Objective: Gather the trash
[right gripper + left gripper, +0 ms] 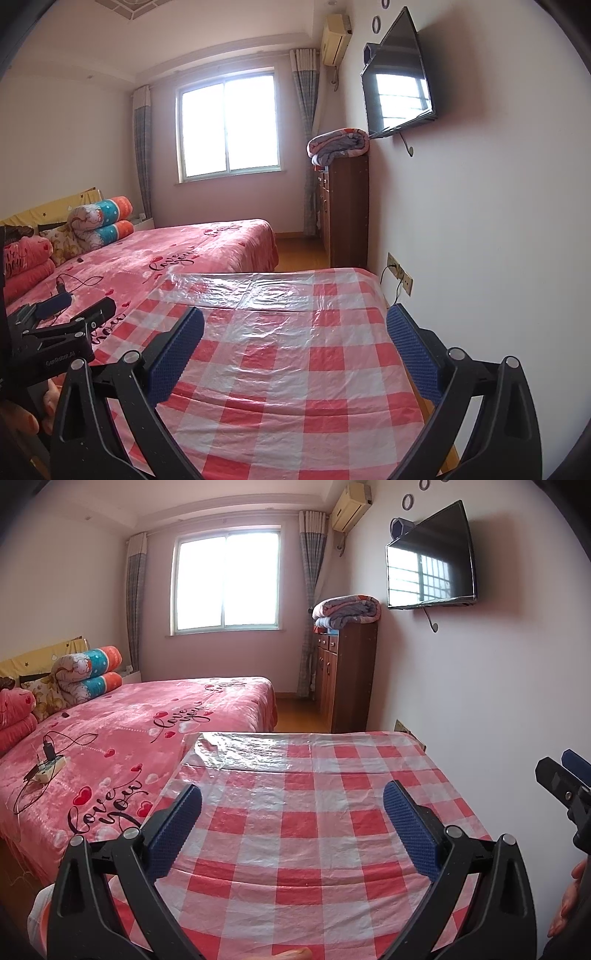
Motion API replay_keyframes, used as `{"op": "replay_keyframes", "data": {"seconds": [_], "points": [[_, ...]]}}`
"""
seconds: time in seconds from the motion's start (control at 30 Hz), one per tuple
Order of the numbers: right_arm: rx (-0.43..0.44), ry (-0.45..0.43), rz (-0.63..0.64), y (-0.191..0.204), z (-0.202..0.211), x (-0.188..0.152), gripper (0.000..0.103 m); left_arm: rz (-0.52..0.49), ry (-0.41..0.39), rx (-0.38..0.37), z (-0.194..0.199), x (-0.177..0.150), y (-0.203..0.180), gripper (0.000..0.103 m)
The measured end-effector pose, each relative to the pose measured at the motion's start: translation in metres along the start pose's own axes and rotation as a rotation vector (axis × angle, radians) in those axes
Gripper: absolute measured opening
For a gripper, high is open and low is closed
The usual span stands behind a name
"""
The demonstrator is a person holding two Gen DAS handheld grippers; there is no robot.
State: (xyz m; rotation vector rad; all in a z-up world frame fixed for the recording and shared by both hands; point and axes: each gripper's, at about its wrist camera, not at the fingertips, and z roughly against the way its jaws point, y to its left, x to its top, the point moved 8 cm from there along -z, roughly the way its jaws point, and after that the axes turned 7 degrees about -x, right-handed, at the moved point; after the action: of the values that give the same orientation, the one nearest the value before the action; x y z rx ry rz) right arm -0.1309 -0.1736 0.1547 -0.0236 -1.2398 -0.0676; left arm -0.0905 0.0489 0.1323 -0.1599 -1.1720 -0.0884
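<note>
A table with a red-and-white checked plastic cloth (295, 834) fills the lower part of both views (295, 369). No trash shows on it in either view. My left gripper (292, 794) hovers over the table's near half, open, with nothing between its blue pads (173, 830). My right gripper (295, 315) is also open and empty, above the table's right side near the wall. Each gripper appears at the edge of the other's view: the right gripper (554, 760) and the left gripper (90, 301).
A bed with a pink blanket (147, 720) adjoins the table on the left and carries a white power strip with a charger (48, 766). Rolled quilts (88, 675) lie at its head. A brown cabinet (347, 672) stands against the right wall under a mounted TV (430, 561). Wall sockets (400, 275) sit behind the table.
</note>
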Motion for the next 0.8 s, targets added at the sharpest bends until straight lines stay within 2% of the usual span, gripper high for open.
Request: {"op": "replay_keyframes", "data": {"seconds": [0.8], "points": [[0.006,0.011,-0.015,-0.0009,-0.0014,-0.005,0.098,-0.016,-0.01,0.013,-0.0036,-0.0017,-0.0026,0.099]]}}
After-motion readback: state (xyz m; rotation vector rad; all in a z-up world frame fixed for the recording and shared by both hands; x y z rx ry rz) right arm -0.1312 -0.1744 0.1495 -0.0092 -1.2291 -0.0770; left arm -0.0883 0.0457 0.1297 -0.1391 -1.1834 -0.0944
